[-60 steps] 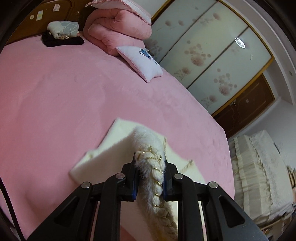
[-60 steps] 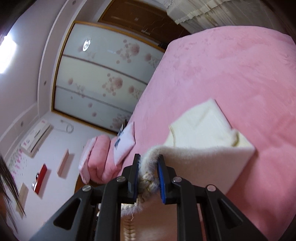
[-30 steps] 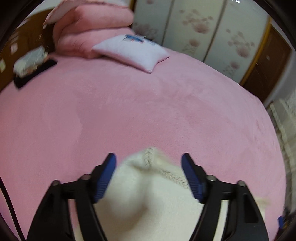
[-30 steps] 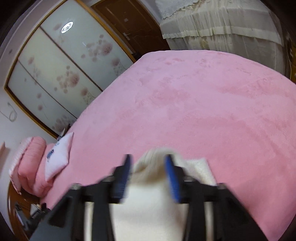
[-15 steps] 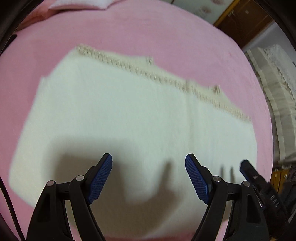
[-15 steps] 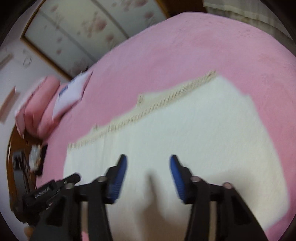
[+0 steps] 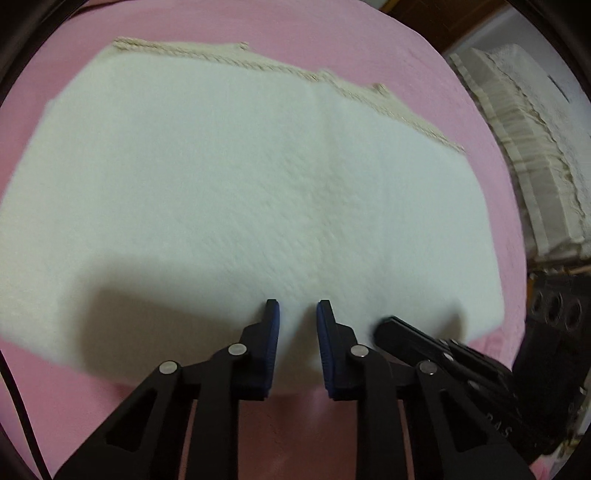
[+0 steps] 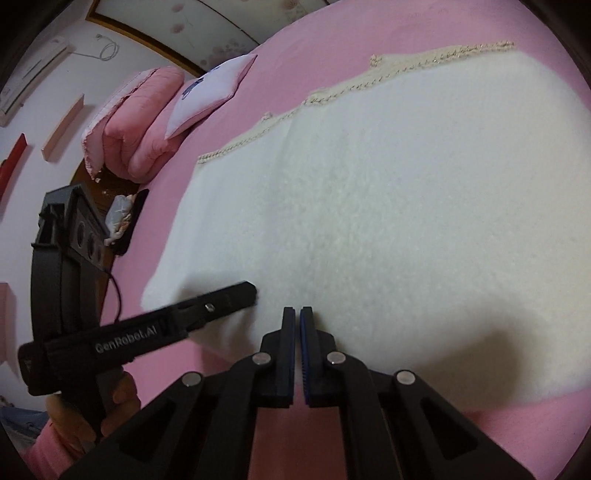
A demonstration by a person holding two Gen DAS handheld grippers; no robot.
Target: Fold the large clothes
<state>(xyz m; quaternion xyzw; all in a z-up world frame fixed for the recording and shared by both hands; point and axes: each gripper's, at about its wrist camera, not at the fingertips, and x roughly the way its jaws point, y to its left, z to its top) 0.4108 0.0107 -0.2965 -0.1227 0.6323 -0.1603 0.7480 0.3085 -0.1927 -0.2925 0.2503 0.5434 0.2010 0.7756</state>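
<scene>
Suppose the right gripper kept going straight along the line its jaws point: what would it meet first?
Most likely the near edge of the cream garment spread on the pink bed. The right gripper points down at it, jaws nearly shut; whether they already pinch fabric is unclear.

This is a bedroom in a home. A wide bed [image 8: 369, 44] under a pink plush cover fills most of both views. At its far end lie a folded pink quilt [image 8: 136, 122] and a pale pillow [image 8: 210, 92], beside a dark wooden headboard [image 8: 88, 181]. Behind the bed stands a wardrobe [image 8: 207, 26] with sliding flower-print doors in a wooden frame. An air conditioner [image 8: 29, 77] hangs high on the white wall, above small wall shelves [image 8: 61, 129]. Off the bed's right edge in the left view, cream lace-trimmed fabric [image 7: 532, 122] drapes down.
</scene>
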